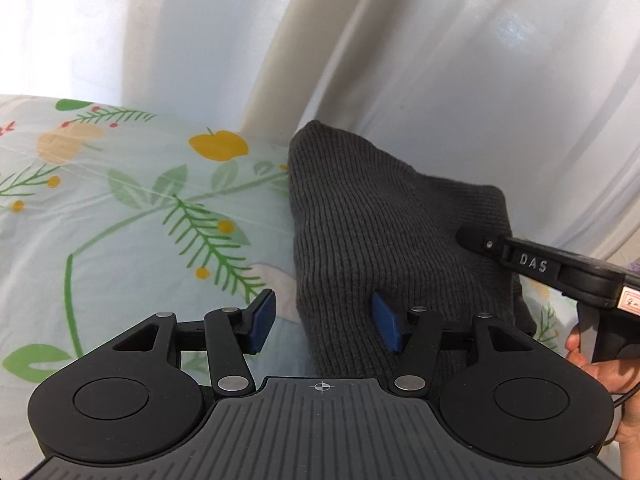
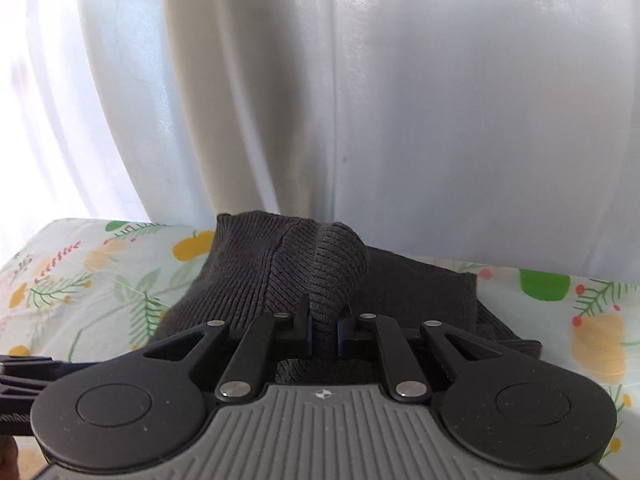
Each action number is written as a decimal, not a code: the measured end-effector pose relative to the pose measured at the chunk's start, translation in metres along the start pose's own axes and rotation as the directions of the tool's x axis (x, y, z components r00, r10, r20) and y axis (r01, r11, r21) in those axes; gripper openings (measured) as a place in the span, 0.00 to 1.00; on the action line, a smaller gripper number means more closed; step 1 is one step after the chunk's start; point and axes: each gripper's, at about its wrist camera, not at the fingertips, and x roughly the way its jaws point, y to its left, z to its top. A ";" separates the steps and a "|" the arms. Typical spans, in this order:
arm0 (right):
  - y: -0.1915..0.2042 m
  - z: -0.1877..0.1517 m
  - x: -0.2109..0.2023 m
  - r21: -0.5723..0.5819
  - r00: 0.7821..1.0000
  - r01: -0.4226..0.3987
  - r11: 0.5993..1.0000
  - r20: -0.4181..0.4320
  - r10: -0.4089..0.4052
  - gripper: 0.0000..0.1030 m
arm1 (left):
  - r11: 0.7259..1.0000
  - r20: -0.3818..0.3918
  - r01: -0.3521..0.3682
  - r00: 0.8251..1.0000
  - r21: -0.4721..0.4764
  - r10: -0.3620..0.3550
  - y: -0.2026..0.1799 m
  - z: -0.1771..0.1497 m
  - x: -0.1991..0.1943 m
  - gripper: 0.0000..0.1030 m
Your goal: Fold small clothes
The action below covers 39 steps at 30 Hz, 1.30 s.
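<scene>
Between the pads of my right tool (image 2: 324,334) a ridge of the dark grey ribbed knit garment (image 2: 256,276) is pinched hard, the jaws pressed together on it so the cloth bunches up into a raised hump just ahead of the fingertips; I judge that grip is there to lift one edge so it can be carried over the rest. My left tool (image 1: 326,326) stands spread wide; its right blue pad (image 1: 386,328) rests against the near part of the knit while its left pad (image 1: 262,326) sits over bare cloth beside the garment's edge, so it holds nothing; to my eye it is placed to straddle that edge and take a second corner, or to steady the piece while the other side folds. From the left wrist view the right tool's black finger reaches in from the right and touches the garment's far side; the person's hand (image 1: 600,364) shows at its handle. The garment lies on the table (image 1: 120,220), on a pale covering printed with green leaves and yellow fruit, close to the far edge; white curtains (image 2: 440,100) hang just behind; the fold looks barely begun, the knit partly heaped rather than flat.
</scene>
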 end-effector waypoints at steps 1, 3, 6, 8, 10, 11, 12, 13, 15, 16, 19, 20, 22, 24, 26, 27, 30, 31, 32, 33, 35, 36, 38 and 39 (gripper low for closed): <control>-0.003 -0.003 0.003 -0.001 1.000 0.014 1.000 -0.010 -0.014 0.09 | 1.000 -0.002 -0.001 1.000 0.005 0.001 -0.002 0.000 0.000 0.58; -0.013 -0.010 0.010 0.042 0.998 0.021 0.999 -0.052 -0.019 0.10 | 1.000 -0.001 -0.006 1.000 0.018 0.006 -0.004 0.000 0.002 0.58; -0.026 -0.016 0.018 0.141 0.997 -0.007 0.990 -0.076 0.018 0.15 | 0.999 0.003 -0.014 1.000 0.032 0.014 -0.005 -0.001 0.002 0.58; -0.032 -0.022 0.012 0.200 0.994 -0.047 0.979 -0.083 0.065 0.18 | 1.000 0.001 -0.013 1.000 0.026 0.013 -0.003 -0.001 0.003 0.58; -0.042 -0.026 0.011 0.261 0.990 -0.089 0.961 -0.082 0.114 0.22 | 1.000 0.000 -0.013 1.000 0.020 0.013 -0.003 -0.001 0.004 0.58; -0.046 -0.027 0.011 0.285 0.988 -0.107 0.953 -0.080 0.134 0.24 | 1.000 -0.001 -0.012 1.000 0.021 0.012 -0.003 -0.001 0.003 0.58; -0.049 -0.028 0.013 0.321 0.983 -0.132 0.938 -0.078 0.165 0.27 | 1.000 -0.002 -0.010 1.000 0.023 0.010 -0.004 -0.001 0.003 0.58; -0.056 -0.029 0.011 0.363 0.977 -0.160 0.918 -0.072 0.199 0.30 | 1.000 -0.004 -0.009 1.000 0.024 0.009 -0.004 -0.001 0.003 0.58; -0.068 -0.032 0.012 0.443 0.964 -0.211 0.871 -0.053 0.261 0.37 | 1.000 -0.003 -0.012 1.000 0.028 0.012 -0.005 -0.001 0.002 0.58; -0.073 -0.033 0.012 0.476 0.957 -0.231 0.848 -0.045 0.286 0.37 | 0.999 -0.003 -0.012 1.000 0.029 0.013 -0.006 -0.001 0.002 0.58; -0.074 -0.037 0.018 0.514 0.949 -0.248 0.821 -0.040 0.312 0.37 | 1.000 -0.004 -0.013 1.000 0.029 0.013 -0.005 -0.001 0.003 0.59; -0.074 -0.037 0.019 0.512 0.950 -0.248 0.822 -0.039 0.310 0.36 | 1.000 -0.004 -0.014 1.000 0.028 0.014 -0.005 -0.001 0.002 0.59; -0.071 -0.035 0.020 0.487 0.956 -0.233 0.842 -0.045 0.290 0.28 | 0.999 -0.006 -0.016 1.000 0.030 0.017 -0.005 -0.001 0.002 0.59; -0.063 -0.033 0.024 0.453 0.960 -0.221 0.864 -0.053 0.274 0.18 | 0.999 -0.008 -0.018 1.000 0.032 0.019 -0.006 -0.001 0.001 0.59; -0.056 -0.030 0.025 0.405 0.967 -0.204 0.891 -0.058 0.248 0.15 | 0.999 -0.010 -0.021 1.000 0.031 0.021 -0.006 -0.001 0.001 0.59; -0.054 -0.029 0.023 0.384 0.970 -0.195 0.902 -0.061 0.236 0.15 | 0.999 -0.011 -0.021 1.000 0.030 0.021 -0.006 -0.001 0.001 0.59; -0.049 -0.028 0.022 0.351 0.976 -0.172 0.920 -0.069 0.209 0.14 | 0.999 -0.012 -0.021 1.000 0.027 0.022 -0.006 -0.001 0.001 0.60; -0.048 -0.028 0.023 0.345 0.977 -0.165 0.924 -0.070 0.201 0.14 | 0.999 -0.012 -0.022 1.000 0.027 0.022 -0.006 -0.001 0.001 0.61; -0.046 -0.027 0.024 0.336 0.978 -0.158 0.928 -0.073 0.193 0.14 | 0.999 -0.013 -0.023 1.000 0.027 0.023 -0.006 -0.001 0.001 0.62; -0.043 -0.027 0.025 0.325 0.980 -0.152 0.933 -0.074 0.185 0.14 | 0.999 -0.013 -0.023 1.000 0.025 0.023 -0.005 -0.002 0.000 0.62; -0.040 -0.027 0.019 0.287 0.984 -0.131 0.949 -0.076 0.159 0.14 | 1.000 -0.014 -0.021 1.000 0.014 0.021 -0.004 -0.002 -0.005 0.61; -0.037 -0.026 0.018 0.264 0.986 -0.123 0.957 -0.077 0.148 0.13 | 1.000 -0.008 -0.014 1.000 0.010 0.014 -0.004 -0.003 -0.009 0.61; -0.031 -0.025 0.017 0.223 0.989 -0.106 0.969 -0.078 0.127 0.13 | 1.000 0.005 0.006 1.000 0.031 -0.006 -0.002 -0.009 -0.019 0.61; -0.030 -0.025 0.016 0.209 0.990 -0.101 0.973 -0.079 0.120 0.13 | 0.999 0.011 0.006 1.000 0.041 -0.007 -0.002 -0.013 -0.026 0.61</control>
